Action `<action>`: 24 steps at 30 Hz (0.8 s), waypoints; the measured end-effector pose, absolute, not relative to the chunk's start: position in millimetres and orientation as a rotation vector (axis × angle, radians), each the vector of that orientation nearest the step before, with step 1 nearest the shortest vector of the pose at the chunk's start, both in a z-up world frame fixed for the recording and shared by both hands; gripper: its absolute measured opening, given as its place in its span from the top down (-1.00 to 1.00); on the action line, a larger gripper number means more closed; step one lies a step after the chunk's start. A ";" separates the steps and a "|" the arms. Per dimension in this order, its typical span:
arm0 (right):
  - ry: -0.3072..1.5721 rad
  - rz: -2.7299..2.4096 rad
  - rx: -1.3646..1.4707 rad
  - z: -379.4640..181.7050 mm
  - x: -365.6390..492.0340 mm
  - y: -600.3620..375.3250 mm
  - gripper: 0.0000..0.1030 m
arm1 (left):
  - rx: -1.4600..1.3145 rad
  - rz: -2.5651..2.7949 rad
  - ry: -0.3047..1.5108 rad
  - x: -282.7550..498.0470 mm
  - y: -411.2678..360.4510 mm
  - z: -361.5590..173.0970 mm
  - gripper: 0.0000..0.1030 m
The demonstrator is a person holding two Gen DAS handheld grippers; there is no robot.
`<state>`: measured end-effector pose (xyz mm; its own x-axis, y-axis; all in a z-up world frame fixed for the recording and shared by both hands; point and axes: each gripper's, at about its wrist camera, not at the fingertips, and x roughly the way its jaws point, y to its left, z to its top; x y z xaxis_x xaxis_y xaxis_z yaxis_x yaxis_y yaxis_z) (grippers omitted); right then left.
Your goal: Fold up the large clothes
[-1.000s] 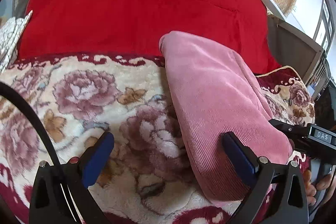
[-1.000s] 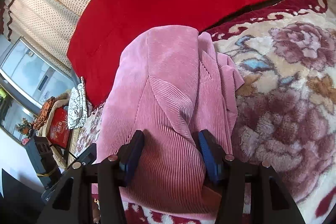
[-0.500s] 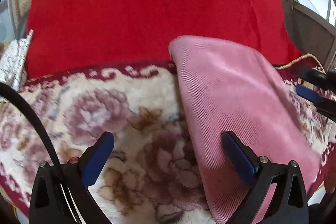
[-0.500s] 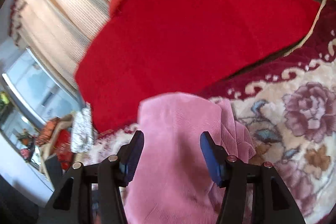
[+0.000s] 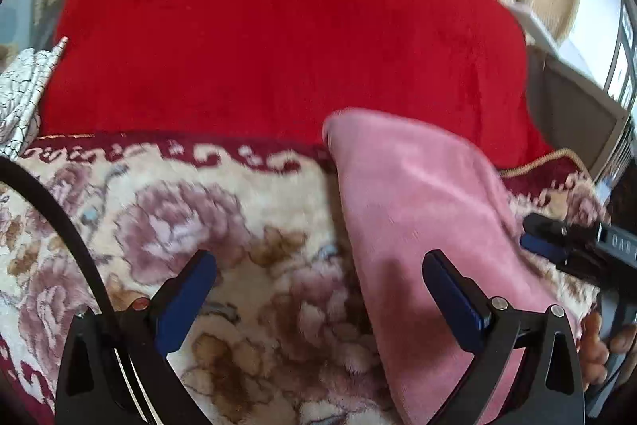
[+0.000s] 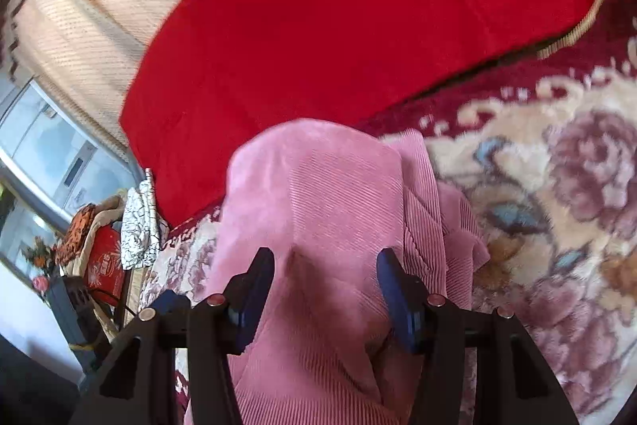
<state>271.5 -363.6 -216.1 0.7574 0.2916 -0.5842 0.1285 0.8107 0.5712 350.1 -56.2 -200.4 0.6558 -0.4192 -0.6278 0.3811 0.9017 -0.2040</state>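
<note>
Folded pink corduroy garment [image 6: 318, 210] on floral blanket [image 5: 199, 210]. Left gripper [image 5: 318, 289] wide open, empty. Right gripper [image 6: 324, 277] half open above garment, gripping nothing.

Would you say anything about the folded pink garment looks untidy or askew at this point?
Mostly neat, but the pink garment has loose ribbed layers sticking out along its right edge onto the floral blanket, so that side is not flush.

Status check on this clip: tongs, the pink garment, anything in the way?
Left tongs open, empty. Right tongs open over the pink garment, no grip visible. Garment folded on the floral blanket. Nothing in the way.
</note>
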 end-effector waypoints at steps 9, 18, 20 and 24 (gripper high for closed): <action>0.877 0.094 0.612 -240.6 272.4 -356.8 -0.14 | 0.083 -0.436 0.809 343.5 -75.8 -231.8 -1.00; 0.810 0.086 0.618 -221.6 260.9 -359.9 -0.18 | 0.101 -0.508 0.729 318.7 -62.0 -204.4 -1.00; 0.762 0.101 0.599 -212.2 247.9 -359.4 -0.18 | 0.131 -0.514 0.699 310.3 -61.5 -197.9 -1.00; 0.712 0.139 0.595 -203.6 226.6 -355.5 -0.18 | 0.165 -0.551 0.737 301.6 -63.4 -199.5 -1.00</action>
<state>226.6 -355.5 -203.6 0.7554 0.3166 -0.5737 0.0768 0.8267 0.5573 301.6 -63.4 -199.5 0.6065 -0.4181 -0.6763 0.5308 0.8462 -0.0471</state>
